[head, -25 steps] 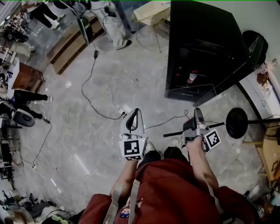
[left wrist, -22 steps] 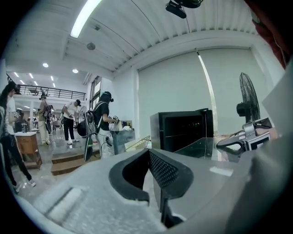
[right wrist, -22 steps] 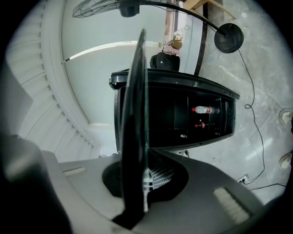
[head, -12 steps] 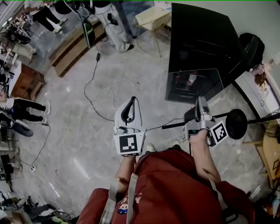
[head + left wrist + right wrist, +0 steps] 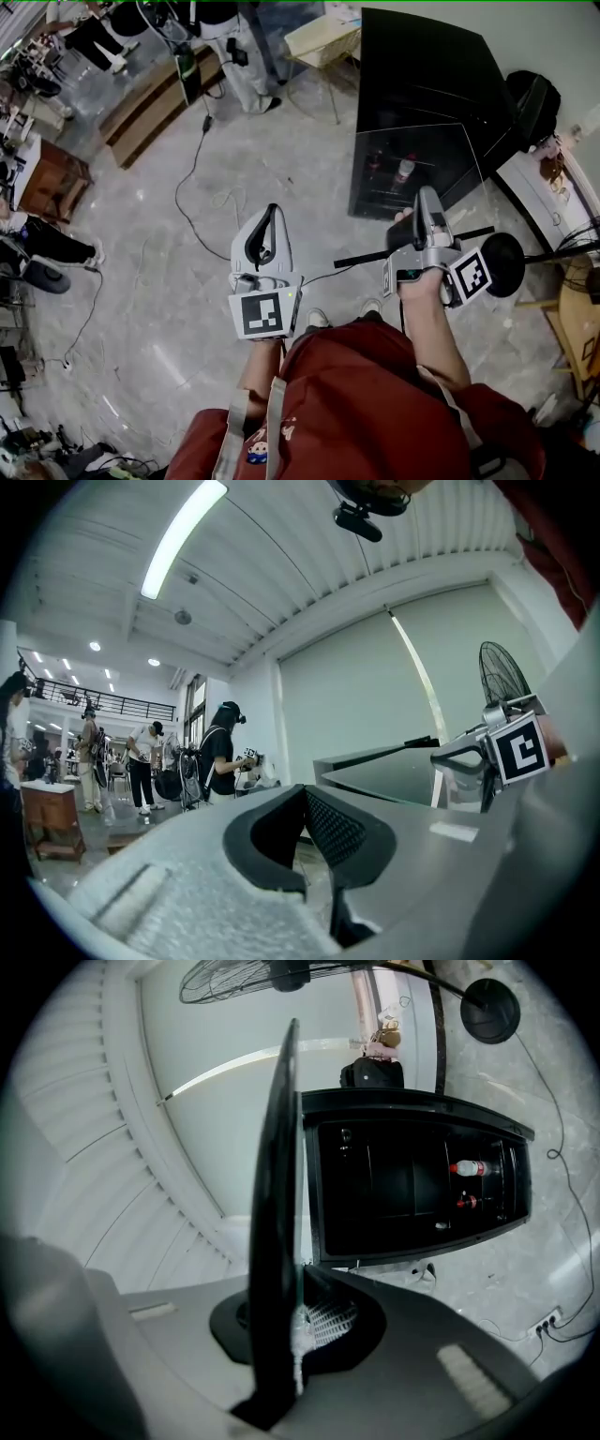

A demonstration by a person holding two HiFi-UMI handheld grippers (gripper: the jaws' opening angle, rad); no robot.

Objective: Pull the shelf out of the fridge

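The black fridge (image 5: pixel 422 84) stands open at the upper right, with bottles (image 5: pixel 405 169) inside. My right gripper (image 5: pixel 427 199) is shut on the near edge of a clear glass shelf (image 5: pixel 441 159), which hangs in the air in front of the fridge opening. The right gripper view shows that shelf (image 5: pixel 277 1194) edge-on as a dark band pinched between the pads of the right gripper (image 5: pixel 298 1326), and behind it the fridge (image 5: pixel 412 1185) with a bottle (image 5: pixel 473 1168). My left gripper (image 5: pixel 272 214) is to the left over the floor, shut on nothing, as the left gripper view shows of the left gripper (image 5: pixel 314 803) too.
A standing fan with a round black base (image 5: pixel 506 262) is close on the right. Cables (image 5: pixel 202 202) run over the grey floor. People (image 5: pixel 234 47) stand at the back, near a small table (image 5: pixel 323 37). Wooden furniture (image 5: pixel 56 164) lines the left side.
Both grippers have risen toward the camera. The glass shelf has come up with the right gripper and stands higher in front of the fridge.
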